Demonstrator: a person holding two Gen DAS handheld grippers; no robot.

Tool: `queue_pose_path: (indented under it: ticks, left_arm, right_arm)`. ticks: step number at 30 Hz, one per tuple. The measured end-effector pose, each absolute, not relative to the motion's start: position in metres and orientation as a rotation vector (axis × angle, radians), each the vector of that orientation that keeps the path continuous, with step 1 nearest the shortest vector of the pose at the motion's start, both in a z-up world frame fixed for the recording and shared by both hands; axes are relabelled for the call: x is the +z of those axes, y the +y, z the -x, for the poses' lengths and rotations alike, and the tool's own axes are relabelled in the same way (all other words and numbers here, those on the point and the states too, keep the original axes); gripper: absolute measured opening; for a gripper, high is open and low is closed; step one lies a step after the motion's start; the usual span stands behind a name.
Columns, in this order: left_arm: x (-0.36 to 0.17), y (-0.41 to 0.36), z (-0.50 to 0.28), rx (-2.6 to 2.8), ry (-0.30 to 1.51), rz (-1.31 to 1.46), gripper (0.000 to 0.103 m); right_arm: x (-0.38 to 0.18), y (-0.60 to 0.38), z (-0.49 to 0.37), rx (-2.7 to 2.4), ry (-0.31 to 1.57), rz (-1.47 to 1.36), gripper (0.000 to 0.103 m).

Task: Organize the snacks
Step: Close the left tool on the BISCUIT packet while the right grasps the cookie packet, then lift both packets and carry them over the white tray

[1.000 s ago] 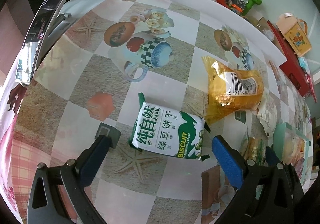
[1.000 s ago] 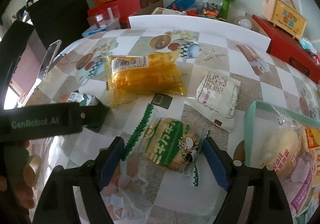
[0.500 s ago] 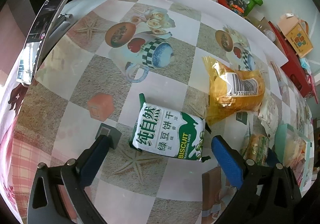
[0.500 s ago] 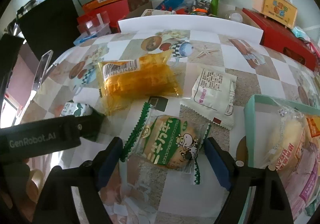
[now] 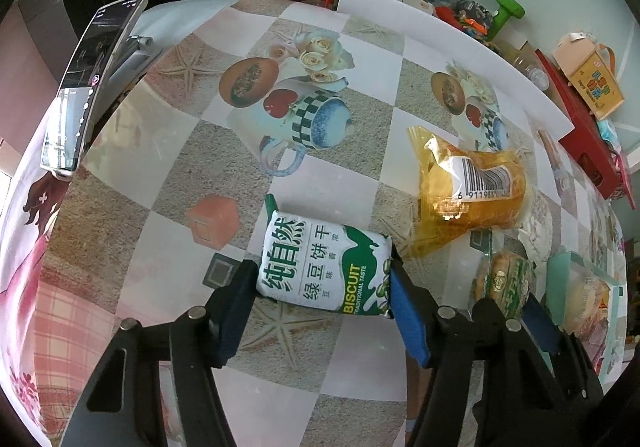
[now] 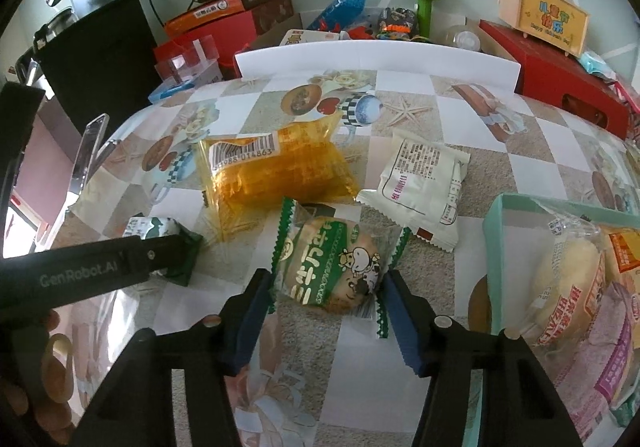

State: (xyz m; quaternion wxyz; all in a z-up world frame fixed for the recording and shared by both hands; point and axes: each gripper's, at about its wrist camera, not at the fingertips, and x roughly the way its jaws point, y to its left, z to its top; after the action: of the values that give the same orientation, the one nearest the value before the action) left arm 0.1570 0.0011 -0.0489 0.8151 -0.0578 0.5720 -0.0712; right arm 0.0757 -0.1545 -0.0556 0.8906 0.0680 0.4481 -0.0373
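Checkered tablecloth (image 5: 192,151), left gripper (image 5: 320,287) clamped on biscuit pack (image 5: 324,267), right gripper (image 6: 326,297) pinching cake packet (image 6: 332,267), green tray (image 6: 494,247) near right edge.

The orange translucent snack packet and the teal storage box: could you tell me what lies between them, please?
In the right wrist view, a white printed snack pouch lies on the tablecloth between the orange translucent snack packet and the teal storage box.

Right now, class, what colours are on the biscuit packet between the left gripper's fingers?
White and green biscuit packet, clearest in the left wrist view.
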Motion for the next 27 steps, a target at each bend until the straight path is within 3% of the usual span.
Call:
queue_pose_path:
  ticks: [14, 27]
  left_arm:
    - [-0.039, 0.005, -0.144, -0.190, 1.214, 0.170, 0.065]
    - [0.010, 0.008, -0.131, -0.250, 1.097, 0.200, 0.064]
  right_arm:
    - [-0.037, -0.153, -0.069, -0.046, 0.895, -0.148, 0.052]
    - [0.023, -0.161, -0.041, -0.071, 0.737, -0.141, 0.052]
